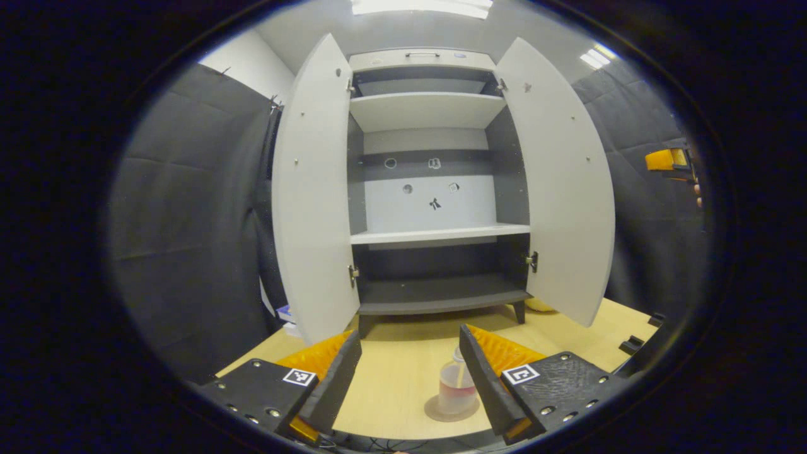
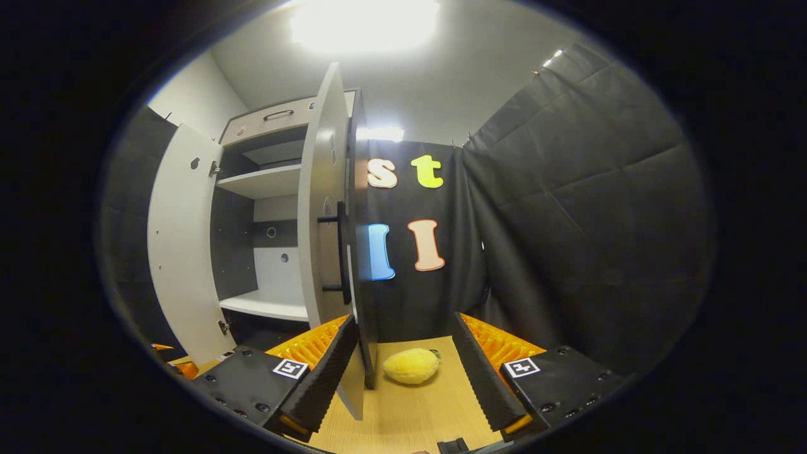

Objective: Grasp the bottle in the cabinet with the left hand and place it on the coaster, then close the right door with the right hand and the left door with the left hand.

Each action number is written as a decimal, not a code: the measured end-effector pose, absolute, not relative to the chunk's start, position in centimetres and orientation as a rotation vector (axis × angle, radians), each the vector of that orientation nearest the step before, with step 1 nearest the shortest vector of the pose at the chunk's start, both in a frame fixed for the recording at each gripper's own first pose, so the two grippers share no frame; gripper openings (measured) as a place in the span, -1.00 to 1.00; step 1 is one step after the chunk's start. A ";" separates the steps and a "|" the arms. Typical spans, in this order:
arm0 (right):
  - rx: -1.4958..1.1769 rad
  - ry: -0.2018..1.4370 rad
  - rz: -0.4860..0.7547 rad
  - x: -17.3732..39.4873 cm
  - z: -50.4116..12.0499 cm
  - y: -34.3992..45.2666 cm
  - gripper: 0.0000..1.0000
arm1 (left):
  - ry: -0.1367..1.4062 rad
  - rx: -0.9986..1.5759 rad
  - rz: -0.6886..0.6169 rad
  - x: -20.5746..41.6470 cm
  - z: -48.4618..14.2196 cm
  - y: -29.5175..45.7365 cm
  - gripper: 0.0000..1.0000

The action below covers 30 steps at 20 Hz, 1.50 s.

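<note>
In the left gripper view, a clear bottle [image 1: 456,384] with pinkish liquid stands upright on a round coaster [image 1: 441,413] on the wooden table. My left gripper [image 1: 410,362] is open, its right finger beside the bottle and not pressing it. The white cabinet [image 1: 435,183] stands ahead with its left door [image 1: 312,189] and right door [image 1: 561,183] swung open. My right gripper [image 1: 671,161] shows at the far right. In the right gripper view, my right gripper [image 2: 403,353] is open, just right of the right door [image 2: 325,233], whose black handle [image 2: 342,252] faces it.
A yellow lemon-like object [image 2: 411,366] lies on the table [image 2: 410,416] behind the right door. Black padded cloth walls enclose the booth on both sides. The cabinet shelves [image 1: 438,234] carry nothing. Small black fixtures [image 1: 633,343] sit at the table's right edge.
</note>
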State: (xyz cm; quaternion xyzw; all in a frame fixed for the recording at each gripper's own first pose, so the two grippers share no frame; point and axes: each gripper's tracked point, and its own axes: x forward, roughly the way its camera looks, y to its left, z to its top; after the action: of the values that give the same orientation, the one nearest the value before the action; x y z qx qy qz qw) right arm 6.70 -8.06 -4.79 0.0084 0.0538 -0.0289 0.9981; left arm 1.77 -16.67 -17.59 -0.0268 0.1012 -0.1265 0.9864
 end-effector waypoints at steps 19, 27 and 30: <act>-0.093 0.032 -0.245 14.5 -1.3 -4.0 0.82 | 0.109 -0.068 -0.076 6.6 -15.0 -0.1 0.96; -0.078 0.024 -0.238 13.8 -1.3 -0.6 0.91 | 0.106 -0.086 -0.098 9.2 -15.9 1.9 0.82; -0.086 0.019 -0.236 13.7 -1.4 0.6 0.90 | 0.102 -0.087 -0.112 9.8 -16.1 2.2 0.96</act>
State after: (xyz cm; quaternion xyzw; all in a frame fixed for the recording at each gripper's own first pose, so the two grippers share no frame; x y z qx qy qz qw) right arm 13.71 0.59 -1.39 -0.0428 0.0093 -0.1178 0.9921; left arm 9.80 2.15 -16.08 -0.0436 0.0510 -0.0560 0.9962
